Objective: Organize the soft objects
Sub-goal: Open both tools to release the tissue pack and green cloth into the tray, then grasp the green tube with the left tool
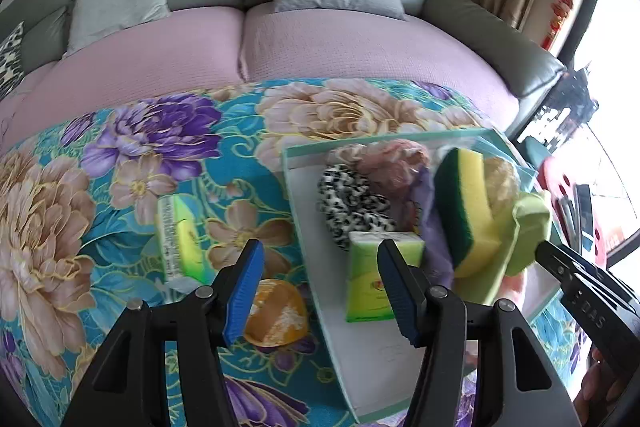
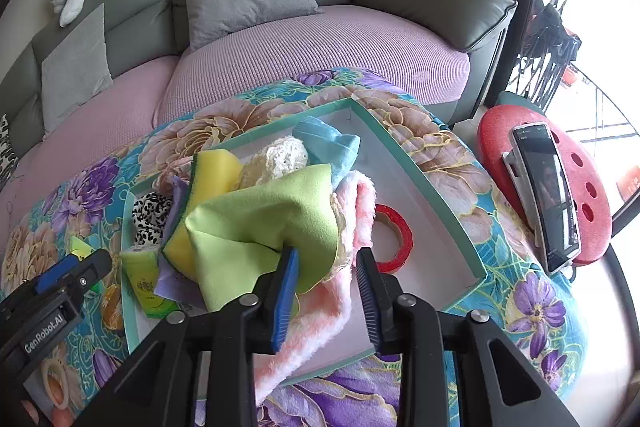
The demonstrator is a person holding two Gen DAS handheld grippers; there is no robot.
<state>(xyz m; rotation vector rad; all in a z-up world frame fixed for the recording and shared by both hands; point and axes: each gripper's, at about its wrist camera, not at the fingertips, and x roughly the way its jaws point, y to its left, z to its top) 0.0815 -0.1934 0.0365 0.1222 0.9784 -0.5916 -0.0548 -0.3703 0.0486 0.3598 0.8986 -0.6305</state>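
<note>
Right wrist view: both claws hang spread and empty over a box of soft things on a flowered cloth.

From the right claw [image 2: 326, 293], its 2 blue pads apart above a pink fluffy towel [image 2: 320, 311], a green cloth [image 2: 264, 223] lies against a yellow sponge [image 2: 212, 175] in the box [image 2: 424, 175], with a red tape roll [image 2: 394, 241] beside them. Left claw [image 1: 320, 291] stands wide open over the box's left edge; outside it, a wrapped sponge [image 1: 178, 241] and an orange pad [image 1: 276, 313] lie on the cloth [image 1: 120, 163].

Both jaws spread: the left hand-held gripper [image 1: 320, 283] and right hand-held gripper [image 2: 326, 291] grip nothing.
</note>
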